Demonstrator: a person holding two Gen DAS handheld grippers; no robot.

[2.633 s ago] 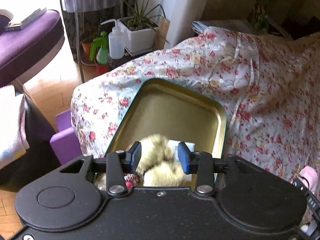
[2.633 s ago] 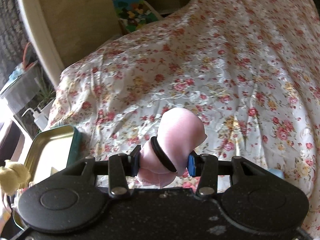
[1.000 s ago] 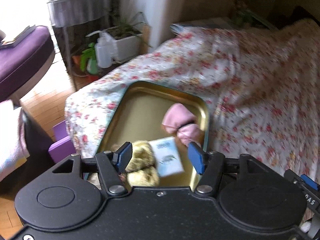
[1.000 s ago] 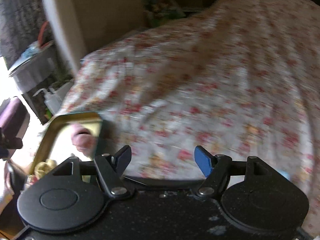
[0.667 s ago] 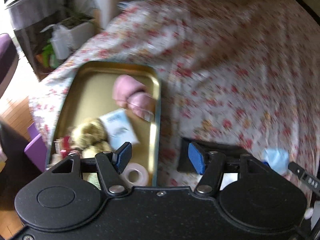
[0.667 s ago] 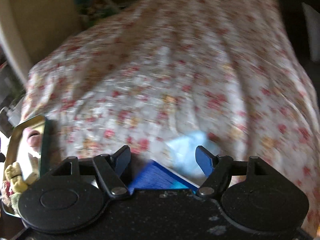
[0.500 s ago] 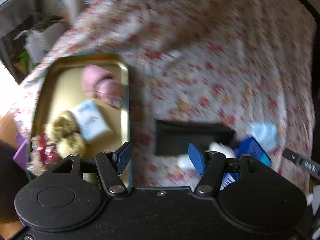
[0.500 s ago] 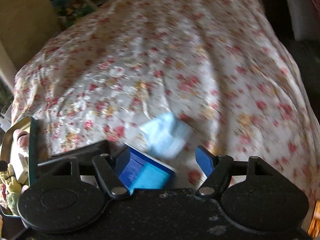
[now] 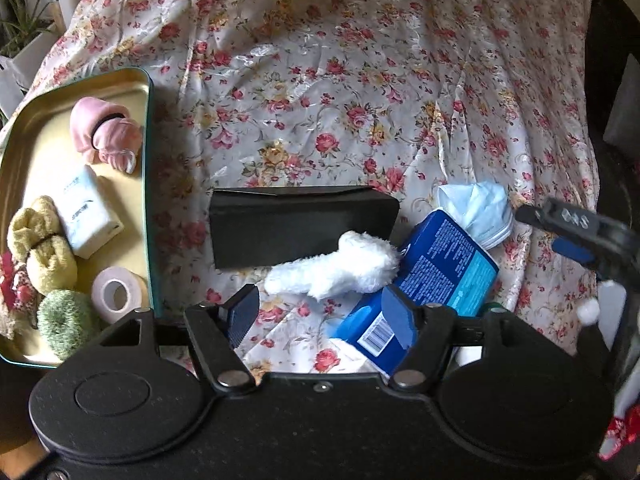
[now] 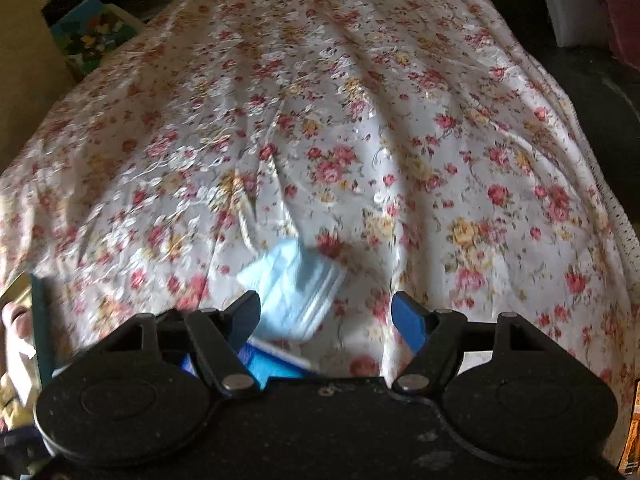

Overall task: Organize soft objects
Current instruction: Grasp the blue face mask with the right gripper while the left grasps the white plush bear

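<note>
A gold tin tray (image 9: 146, 120) lies at the left on the floral bedspread. In it are a pink rolled cloth (image 9: 105, 133), a white tissue pack (image 9: 86, 210), yellow fluffy socks (image 9: 40, 248), a green scrunchie (image 9: 64, 322) and a tape roll (image 9: 116, 292). On the bed lie a white fluffy sock (image 9: 336, 268), a blue pack (image 9: 436, 276), a light blue face mask (image 9: 478, 210) and a black case (image 9: 300, 224). My left gripper (image 9: 320, 316) is open and empty above the white sock. My right gripper (image 10: 332, 320) is open and empty just above the mask (image 10: 292, 284).
The floral bedspread (image 10: 340, 120) stretches far ahead. A potted plant (image 9: 20, 36) stands beyond the bed's left corner. A colourful book (image 10: 92, 28) lies off the far left of the bed. Dark furniture (image 10: 600, 92) borders the right side.
The pink rolled cloth left my right gripper and now lies in the tray. Both grippers opened and swung right, from the tray to the items on the bed.
</note>
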